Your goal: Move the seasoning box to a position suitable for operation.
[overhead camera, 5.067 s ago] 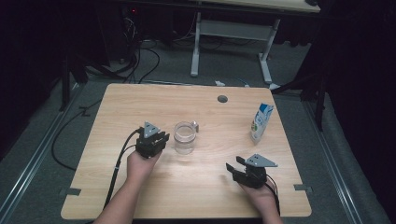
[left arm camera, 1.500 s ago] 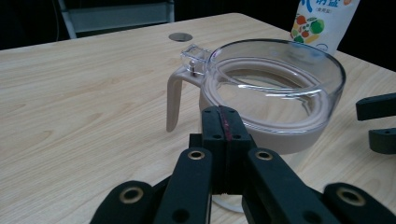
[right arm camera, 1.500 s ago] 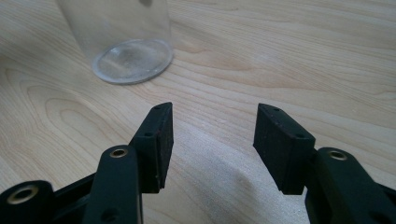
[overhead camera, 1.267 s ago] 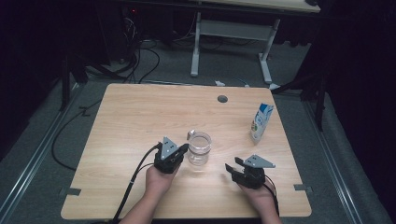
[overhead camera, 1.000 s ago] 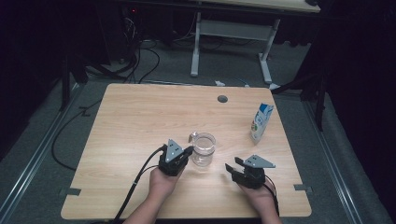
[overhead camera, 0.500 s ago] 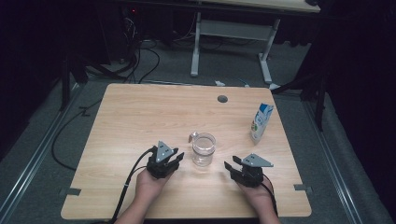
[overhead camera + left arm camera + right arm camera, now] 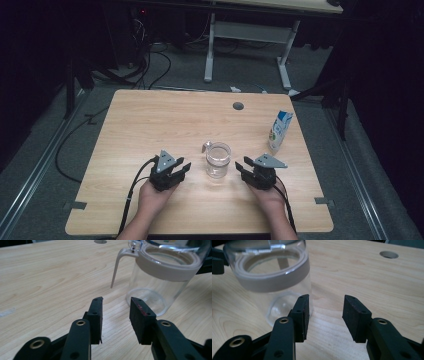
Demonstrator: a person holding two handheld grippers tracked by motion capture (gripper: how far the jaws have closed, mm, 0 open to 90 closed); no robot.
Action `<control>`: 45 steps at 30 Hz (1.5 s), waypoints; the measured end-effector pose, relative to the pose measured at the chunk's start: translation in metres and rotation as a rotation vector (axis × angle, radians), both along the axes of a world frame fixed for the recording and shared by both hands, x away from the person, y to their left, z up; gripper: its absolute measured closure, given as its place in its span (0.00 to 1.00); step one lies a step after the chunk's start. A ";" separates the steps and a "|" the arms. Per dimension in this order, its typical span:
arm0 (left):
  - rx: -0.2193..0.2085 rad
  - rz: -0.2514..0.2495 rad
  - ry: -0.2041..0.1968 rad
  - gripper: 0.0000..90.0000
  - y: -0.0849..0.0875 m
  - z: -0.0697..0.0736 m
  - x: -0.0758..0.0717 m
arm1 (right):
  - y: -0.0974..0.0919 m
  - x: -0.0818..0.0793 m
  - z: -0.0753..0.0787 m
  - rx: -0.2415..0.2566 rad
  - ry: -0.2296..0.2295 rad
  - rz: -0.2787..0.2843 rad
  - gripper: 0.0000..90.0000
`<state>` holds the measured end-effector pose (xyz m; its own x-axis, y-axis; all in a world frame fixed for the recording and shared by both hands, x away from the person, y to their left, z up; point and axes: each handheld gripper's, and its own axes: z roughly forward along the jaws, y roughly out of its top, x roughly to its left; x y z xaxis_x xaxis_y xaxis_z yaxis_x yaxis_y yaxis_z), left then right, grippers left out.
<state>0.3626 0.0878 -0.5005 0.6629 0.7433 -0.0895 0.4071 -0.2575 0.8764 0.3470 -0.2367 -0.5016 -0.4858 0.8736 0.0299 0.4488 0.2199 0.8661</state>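
Dim lab: cables (image 7: 150, 60), floor rails (image 7: 30, 175).

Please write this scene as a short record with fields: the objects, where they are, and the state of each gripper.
surface: wooden table
jar: clear glass jar with a beige band, upright, near the table's front middle
carton: small carton, upright, near the right edge
left gripper: left of the jar, jaws just been opening, nothing between them
right gripper: right of the jar, jaws apart, just been closing, nothing between them
contact: neither gripper touches the jar
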 end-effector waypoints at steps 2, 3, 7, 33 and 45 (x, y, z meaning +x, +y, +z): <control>-0.034 0.017 0.007 0.76 0.002 0.002 0.002 | -0.003 0.000 0.000 0.024 -0.003 -0.005 0.63; -0.034 0.017 0.007 0.78 0.002 0.002 0.002 | -0.003 0.000 0.000 0.024 -0.003 -0.005 0.63; -0.051 0.033 0.022 0.85 -0.003 0.008 0.010 | -0.002 -0.002 -0.006 -0.003 0.007 0.019 0.65; -0.057 0.005 -0.048 1.00 -0.044 0.041 0.051 | -0.003 0.002 -0.007 0.030 0.012 0.053 0.85; -0.039 -0.017 -0.074 1.00 -0.063 0.047 0.055 | -0.001 0.002 -0.005 0.022 0.010 0.053 1.00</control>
